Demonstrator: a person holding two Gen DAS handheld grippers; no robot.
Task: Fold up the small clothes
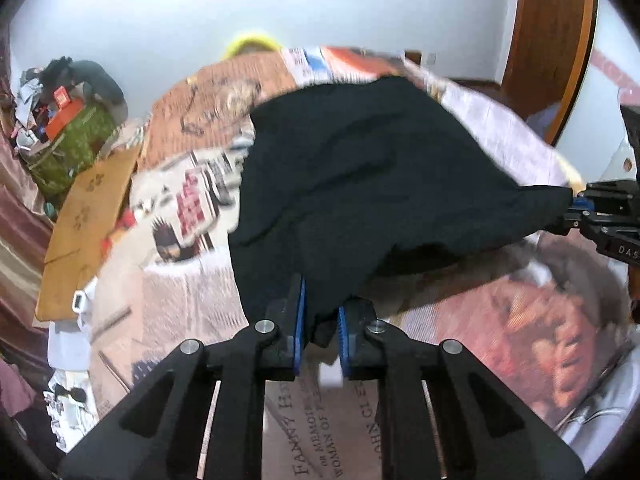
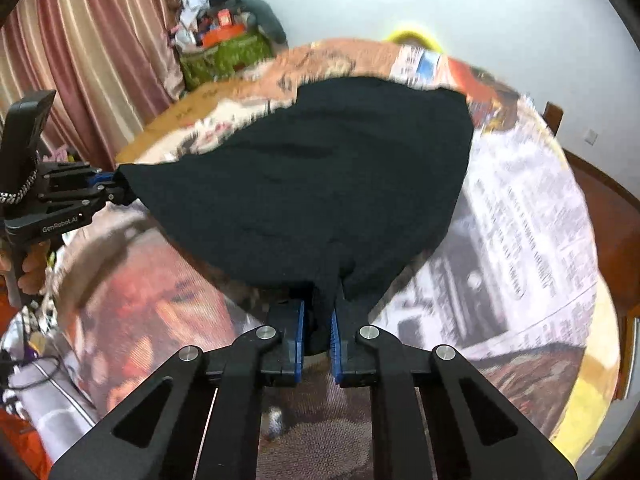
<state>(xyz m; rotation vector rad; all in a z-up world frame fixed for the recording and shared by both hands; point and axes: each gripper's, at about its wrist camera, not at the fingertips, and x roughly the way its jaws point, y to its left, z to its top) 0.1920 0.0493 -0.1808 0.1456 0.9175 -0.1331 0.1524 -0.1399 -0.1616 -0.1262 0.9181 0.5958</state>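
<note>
Item: garment [image 1: 360,168], black, small; exact type unclear, since blur and bunching hide its outline.

Location: on a round counter [image 2: 520,208] papered with newsprint. Far hem lies flat toward the far edge; near hem is raised off the surface toward the near edge.

Left hand-held gripper [image 1: 320,320]: clenched on one near corner of the garment, cloth pinched between the blue pads [image 1: 301,308].

Right hand-held gripper [image 2: 318,320]: clenched likewise on the other near corner, cloth gathered between its pads [image 2: 334,334].

Relation: the garment runs away from both my grippers, spreading from the two held corners out to the far hem. Its held edge stretches crosswise between my hands, each gripper seen at the side of the other's view, level with the corner it holds. Neither hand is nearer; both sit at the near hem, one per corner.

Judgement: the coming fold likely turns on carrying this near edge forward over the body toward the far hem, both hands travelling together so the edge stays taut and square. Uneven travel would skew the fold line.

Surroundings: curtain [image 2: 100,40], cluttered bags [image 2: 224,52] by the wall.
</note>
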